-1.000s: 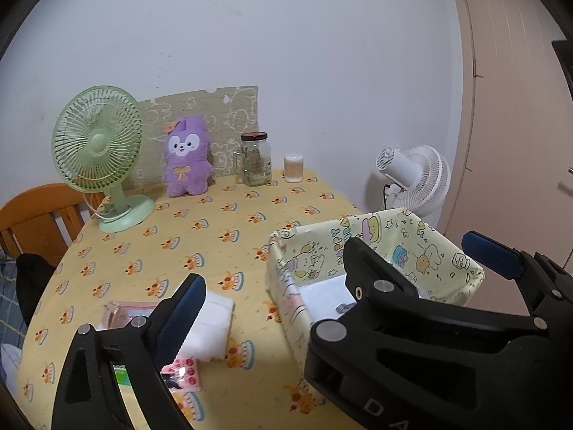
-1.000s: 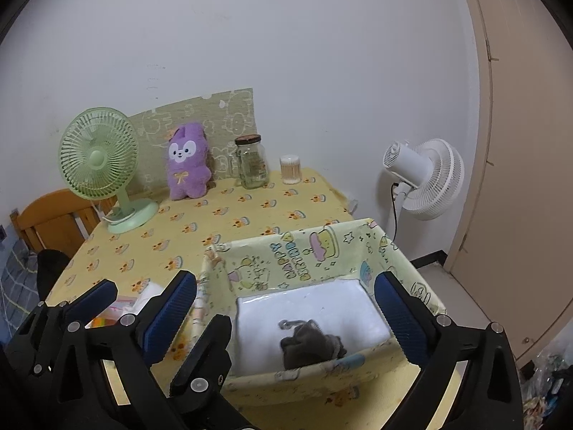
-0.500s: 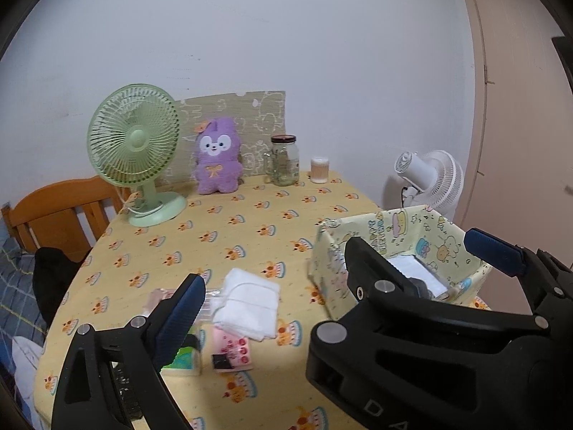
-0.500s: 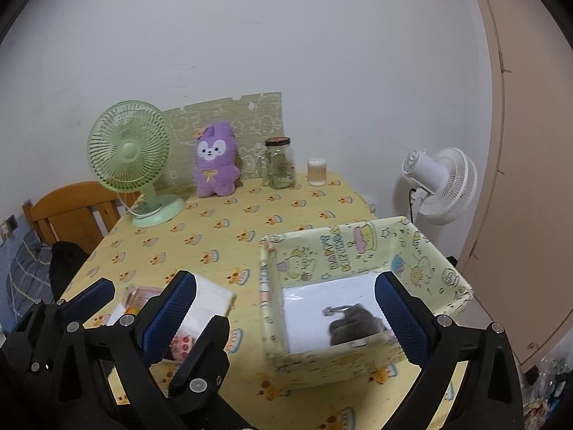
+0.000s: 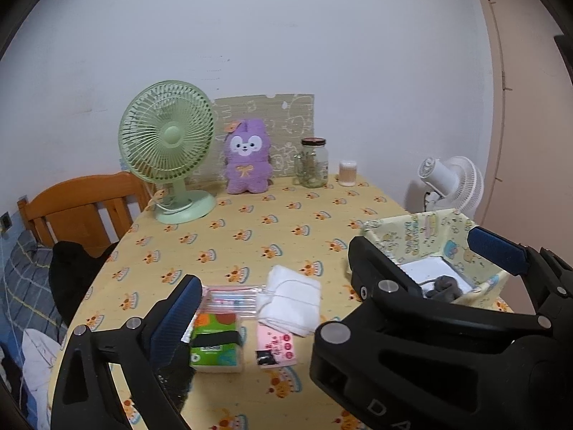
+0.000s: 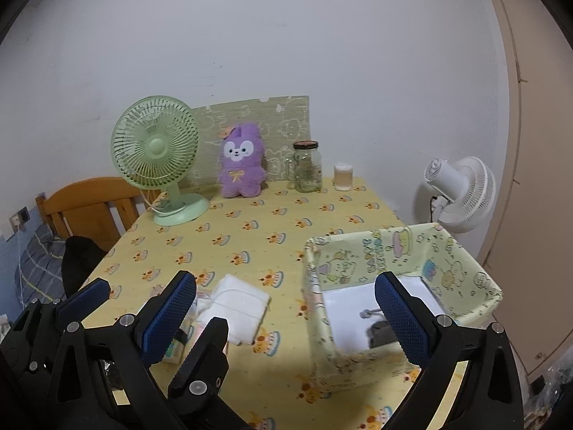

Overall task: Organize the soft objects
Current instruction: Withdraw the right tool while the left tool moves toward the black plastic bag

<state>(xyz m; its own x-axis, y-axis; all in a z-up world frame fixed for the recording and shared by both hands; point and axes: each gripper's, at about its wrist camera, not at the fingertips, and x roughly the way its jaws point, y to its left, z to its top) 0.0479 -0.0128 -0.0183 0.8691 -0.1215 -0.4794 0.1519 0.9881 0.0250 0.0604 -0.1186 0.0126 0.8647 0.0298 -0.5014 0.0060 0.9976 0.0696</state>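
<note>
Over the last second both cameras have been swinging leftward and pulling back from the fabric bin [image 6: 401, 279], so the cluster of items at the table's near edge is now coming into full view where before the bin filled the frame; that reads as the pair turning away from a finished drop and heading for the next soft thing. A small grey soft item [image 5: 444, 285] is lying inside the bin on its white floor, at about four o'clock from the table's centre. The folded white cloth [image 5: 292, 299] is sitting at roughly six o'clock, touching the clear pink-striped packet [image 5: 229, 295], with a green tissue pack [image 5: 215, 344] and a pink card [image 5: 275, 349] just nearer. The left gripper [image 5: 322, 279] is hanging wide apart above these, gripping nothing and touching nothing. The right gripper [image 6: 286, 308] is likewise spread wide and empty, one finger over the cloth side, the other over the bin. The purple plush [image 6: 241, 161] is standing upright at twelve o'clock, well apart from both.
</note>
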